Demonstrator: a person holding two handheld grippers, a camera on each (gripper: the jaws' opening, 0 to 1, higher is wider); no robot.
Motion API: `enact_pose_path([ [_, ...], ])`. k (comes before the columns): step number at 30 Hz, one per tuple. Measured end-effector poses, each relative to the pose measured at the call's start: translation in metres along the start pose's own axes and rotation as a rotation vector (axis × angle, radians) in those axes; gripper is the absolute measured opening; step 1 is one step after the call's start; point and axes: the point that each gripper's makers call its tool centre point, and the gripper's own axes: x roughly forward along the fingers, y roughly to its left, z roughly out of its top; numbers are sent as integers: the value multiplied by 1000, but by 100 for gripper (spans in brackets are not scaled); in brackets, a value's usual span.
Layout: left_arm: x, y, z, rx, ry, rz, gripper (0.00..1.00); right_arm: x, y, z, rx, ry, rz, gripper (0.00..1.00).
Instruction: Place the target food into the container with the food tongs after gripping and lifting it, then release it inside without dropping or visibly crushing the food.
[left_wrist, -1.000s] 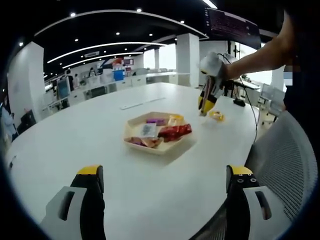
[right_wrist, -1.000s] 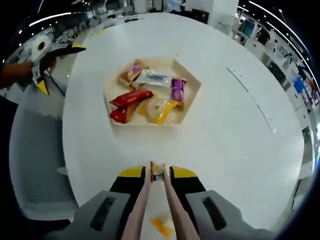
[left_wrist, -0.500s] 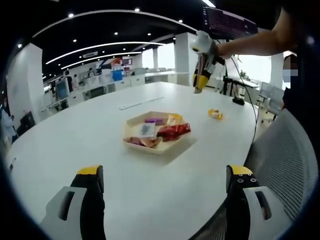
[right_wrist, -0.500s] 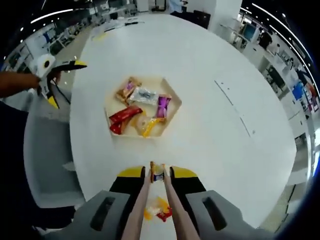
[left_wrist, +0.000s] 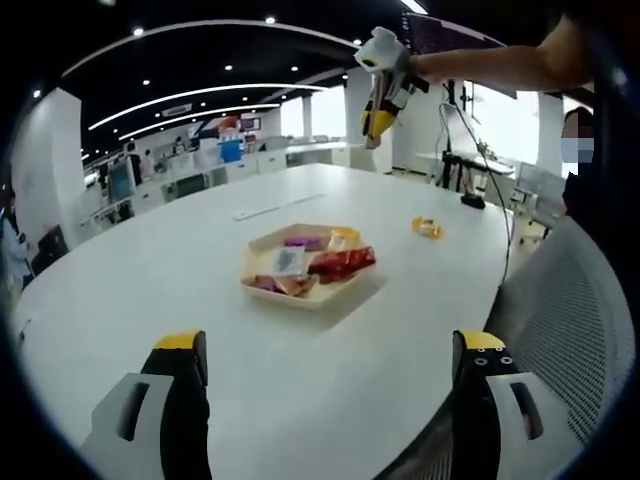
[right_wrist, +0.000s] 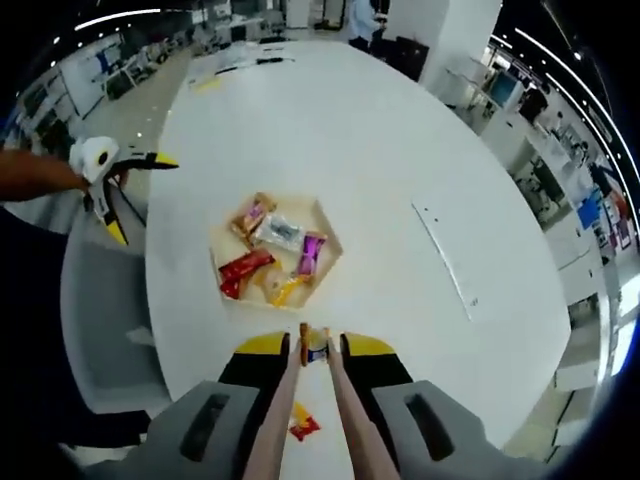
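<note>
The pale hexagonal tray sits mid-table holding several wrapped snacks, among them a red packet. My left gripper is open near the table's front edge, with nothing between its jaws. My right gripper is shut on the food tongs. The tongs pinch a small blue and orange snack at their tips, high above the table. Far below, slightly ahead of the tips, lies the tray. In the left gripper view the right gripper is raised well above the table's far side.
A loose yellow snack lies on the white table to the right of the tray, and a yellow and red snack shows beneath the tongs. A mesh chair stands at the right. The open left gripper is at the table's edge.
My right gripper has risen with the tongs and the pinched snack, so the tray looks smaller and farther below. The left gripper has stayed in place.
</note>
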Motion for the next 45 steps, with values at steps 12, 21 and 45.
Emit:
enact_pose_path([
  [12, -2, 3, 4, -5, -21, 11, 99, 16, 15, 18, -37, 6, 22, 18],
  [21, -5, 11, 7, -32, -39, 35, 99, 30, 25, 36, -45, -8, 55, 18],
  [45, -4, 10, 6, -29, -32, 37, 99, 65, 30, 101, -48, -64, 87, 19],
])
